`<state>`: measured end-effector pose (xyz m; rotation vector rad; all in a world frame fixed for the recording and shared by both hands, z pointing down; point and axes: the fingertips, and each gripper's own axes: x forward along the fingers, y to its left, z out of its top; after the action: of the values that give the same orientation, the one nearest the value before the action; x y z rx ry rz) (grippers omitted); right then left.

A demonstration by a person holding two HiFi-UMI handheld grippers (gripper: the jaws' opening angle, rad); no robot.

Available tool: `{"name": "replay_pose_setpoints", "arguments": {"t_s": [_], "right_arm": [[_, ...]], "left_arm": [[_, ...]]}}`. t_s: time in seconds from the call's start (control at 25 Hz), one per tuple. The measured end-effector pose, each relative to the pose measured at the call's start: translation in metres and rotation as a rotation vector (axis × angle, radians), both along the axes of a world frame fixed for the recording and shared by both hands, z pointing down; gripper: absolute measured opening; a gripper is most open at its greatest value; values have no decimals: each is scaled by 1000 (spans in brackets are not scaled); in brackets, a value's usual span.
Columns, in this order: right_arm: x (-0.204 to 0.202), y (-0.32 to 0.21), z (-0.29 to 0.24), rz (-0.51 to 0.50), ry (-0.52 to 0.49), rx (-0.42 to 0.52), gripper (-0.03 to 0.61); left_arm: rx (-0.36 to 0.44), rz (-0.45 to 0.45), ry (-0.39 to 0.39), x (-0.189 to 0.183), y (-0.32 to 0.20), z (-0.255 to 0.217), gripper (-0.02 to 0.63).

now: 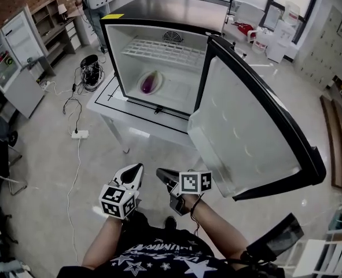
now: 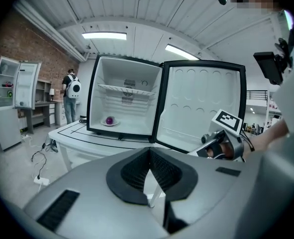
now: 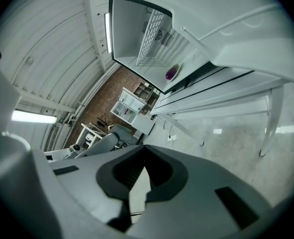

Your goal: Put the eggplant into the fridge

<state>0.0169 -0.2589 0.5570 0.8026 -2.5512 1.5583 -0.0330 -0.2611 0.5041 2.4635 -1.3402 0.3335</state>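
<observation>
— Eggplant [image 1: 150, 83] whereabouts?
— Already inside fridge [image 1: 116, 57], on plate [image 1: 158, 90]; dead ahead, well apart from both tongs; long axis roughly front-to-back.
— Tongs?
— Left tongs [image 1: 137, 168], right tongs [image 1: 160, 173] both closed, empty; open door [image 1: 246, 120] nearer right.

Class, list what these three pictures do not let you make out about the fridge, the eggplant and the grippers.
1. Door: outer face turned away in every view.
2. Eggplant: too small in both gripper views for detail; plate hides its underside.
3. Fridge back: hidden by its own body, all views.
4. Right gripper: partly behind its marker cube, head view.
</observation>
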Motion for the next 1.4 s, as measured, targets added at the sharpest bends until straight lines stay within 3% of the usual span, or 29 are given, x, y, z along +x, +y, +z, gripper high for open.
{"name": "replay_pose_setpoints", "arguments": {"t_s": [0.52, 0.96, 1.4], "right_arm": [[-14, 42, -2, 66, 26, -5, 6], [-63, 125, -26, 105, 44, 45, 6], [-80, 194, -19, 129, 86, 29, 6]], "left_arm": [[-1, 25, 28, -26, 55, -2, 9], [38, 56, 55, -79, 144, -21, 9], [41, 112, 71, -95, 209, -21, 9]]}}
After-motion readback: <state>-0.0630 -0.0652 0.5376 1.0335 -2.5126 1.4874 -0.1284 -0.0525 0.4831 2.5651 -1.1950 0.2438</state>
